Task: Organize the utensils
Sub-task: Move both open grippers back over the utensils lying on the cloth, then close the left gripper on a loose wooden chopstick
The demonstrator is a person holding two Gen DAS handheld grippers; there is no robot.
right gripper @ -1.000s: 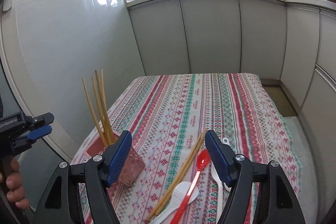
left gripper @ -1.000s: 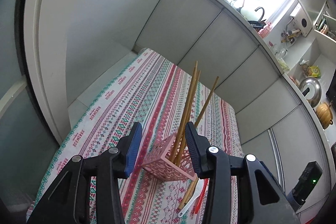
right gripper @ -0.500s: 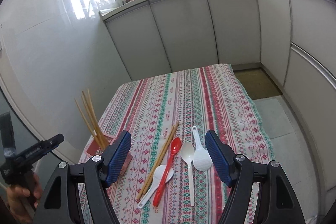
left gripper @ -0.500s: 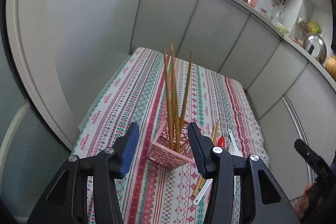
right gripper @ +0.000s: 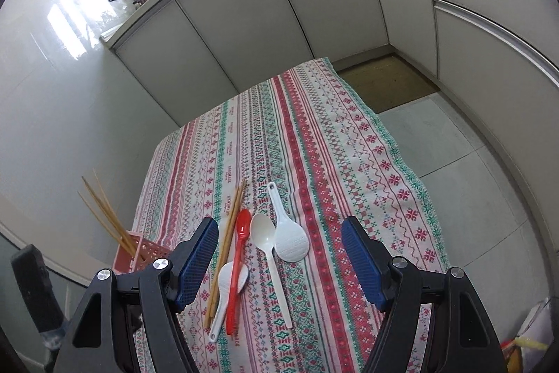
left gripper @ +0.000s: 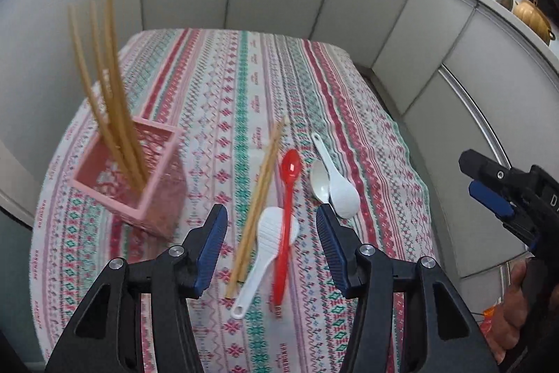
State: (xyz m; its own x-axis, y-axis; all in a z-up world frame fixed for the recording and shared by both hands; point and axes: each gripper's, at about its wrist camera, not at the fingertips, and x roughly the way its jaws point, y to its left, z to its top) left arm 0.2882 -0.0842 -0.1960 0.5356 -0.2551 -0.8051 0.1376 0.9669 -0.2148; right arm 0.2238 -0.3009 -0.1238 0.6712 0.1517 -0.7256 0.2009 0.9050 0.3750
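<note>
A pink lattice holder (left gripper: pixel 139 180) stands at the table's left with several chopsticks (left gripper: pixel 104 86) upright in it; it also shows in the right wrist view (right gripper: pixel 141 252). On the cloth lie a pair of chopsticks (left gripper: pixel 260 198), a red spoon (left gripper: pixel 287 208), a white ridged rice paddle (left gripper: pixel 269 236), a white spoon (left gripper: pixel 319 180) and a second white paddle (left gripper: pixel 340 187). My left gripper (left gripper: pixel 270 247) is open and empty above the paddle and red spoon. My right gripper (right gripper: pixel 279 264) is open and empty above the same utensils (right gripper: pixel 241 254).
The striped tablecloth (left gripper: pixel 244 86) covers the table; its far half is bare. Grey cabinets (right gripper: pixel 279 16) run behind and to the right. Tiled floor (right gripper: pixel 471 163) lies right of the table. The right gripper's body (left gripper: pixel 506 198) shows at the left view's right edge.
Both grippers have risen and tilted down over the table. The left view has swung right from the holder to the loose utensils. Both stay open.
</note>
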